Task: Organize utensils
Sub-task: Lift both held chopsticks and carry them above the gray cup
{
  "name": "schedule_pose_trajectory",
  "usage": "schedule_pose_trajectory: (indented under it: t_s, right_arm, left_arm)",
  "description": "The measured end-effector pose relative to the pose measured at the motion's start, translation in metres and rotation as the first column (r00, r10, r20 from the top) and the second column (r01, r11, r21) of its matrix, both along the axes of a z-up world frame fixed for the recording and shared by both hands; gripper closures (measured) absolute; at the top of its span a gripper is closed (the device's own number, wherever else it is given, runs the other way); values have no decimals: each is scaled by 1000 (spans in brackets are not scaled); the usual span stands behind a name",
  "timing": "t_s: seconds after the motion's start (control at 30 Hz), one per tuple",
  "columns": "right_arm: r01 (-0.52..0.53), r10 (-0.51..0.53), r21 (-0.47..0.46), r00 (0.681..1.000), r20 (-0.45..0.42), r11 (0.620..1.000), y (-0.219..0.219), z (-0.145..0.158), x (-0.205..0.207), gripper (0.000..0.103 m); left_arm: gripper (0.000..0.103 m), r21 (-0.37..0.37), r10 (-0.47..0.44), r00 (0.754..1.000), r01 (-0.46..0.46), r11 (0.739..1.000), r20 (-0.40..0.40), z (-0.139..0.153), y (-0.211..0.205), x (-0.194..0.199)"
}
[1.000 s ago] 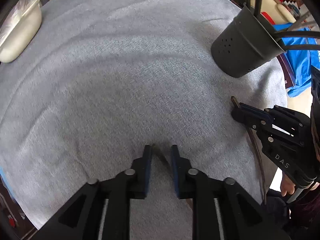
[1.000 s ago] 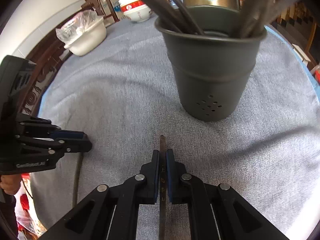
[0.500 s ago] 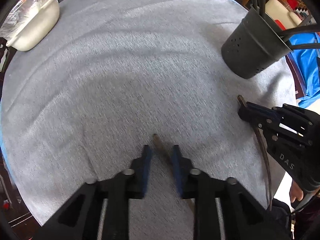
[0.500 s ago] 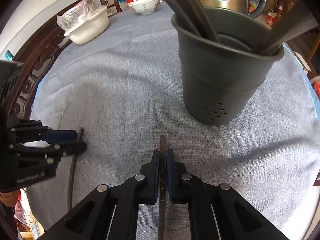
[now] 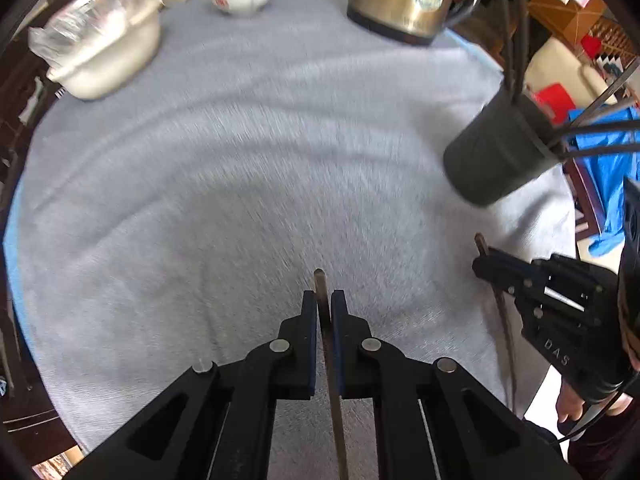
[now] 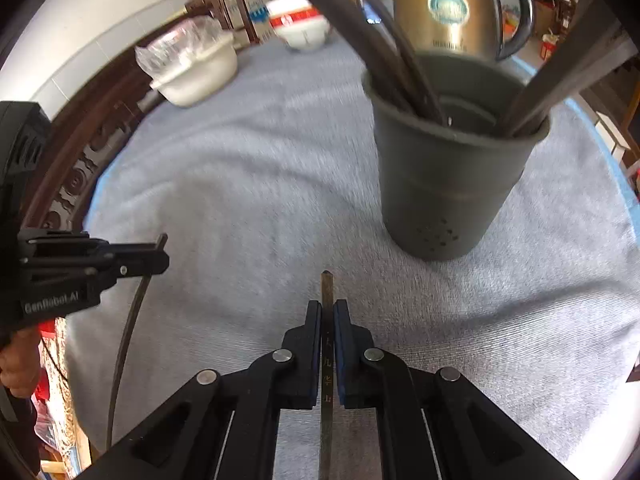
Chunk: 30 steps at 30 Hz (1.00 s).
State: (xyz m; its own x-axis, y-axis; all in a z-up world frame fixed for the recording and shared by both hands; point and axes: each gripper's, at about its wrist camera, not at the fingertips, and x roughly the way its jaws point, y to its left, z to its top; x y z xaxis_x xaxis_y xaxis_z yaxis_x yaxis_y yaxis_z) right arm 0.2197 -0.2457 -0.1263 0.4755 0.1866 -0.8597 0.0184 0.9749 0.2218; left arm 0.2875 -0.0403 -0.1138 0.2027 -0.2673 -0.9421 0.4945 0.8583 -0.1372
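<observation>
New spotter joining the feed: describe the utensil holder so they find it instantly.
On the round table's grey cloth, look in front of the brass-coloured kettle. The dark grey cylindrical utensil holder stands there, alone in having dark sticks poking out and small holes near its base.

Two matte black handheld grippers, left (image 5: 325, 300) and right (image 6: 328, 308), with blue pads (image 6: 341, 344) lining the jaws and silver round pins (image 5: 279, 345) at the linkage joints. White lettering "GenRobot.AI" on one body, "DAS" on the other. Bare skin of a hand (image 6: 18, 364) at the frame edge.
</observation>
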Motion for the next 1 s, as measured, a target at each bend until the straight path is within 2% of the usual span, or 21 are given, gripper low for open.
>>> schedule_pose_trajectory:
  t_s: [0.17, 0.4, 0.63, 0.8, 1.0]
  right_arm:
    - [-19, 17, 17, 996, 89, 1000, 4, 30, -14, 96]
    - [-57, 46, 39, 972, 229, 998, 11, 81, -34, 96]
    - [-85, 61, 44, 917, 395, 995, 16, 139, -64, 96]
    - [-83, 56, 30, 858, 511, 996, 16, 180, -86, 96]
    - [-45, 20, 25, 798, 602, 999, 4, 220, -102, 96]
  left_arm:
    - [97, -47, 21, 997, -18, 999, 71, 37, 12, -9]
    - [98, -110, 51, 983, -32, 993, 176, 101, 4, -36]
    - [98, -189, 75, 951, -18, 982, 300, 149, 8, -51]
    - [98, -258, 103, 922, -3, 966, 373, 181, 10, -62]
    - [98, -311, 125, 887, 22, 950, 445, 221, 6, -66]
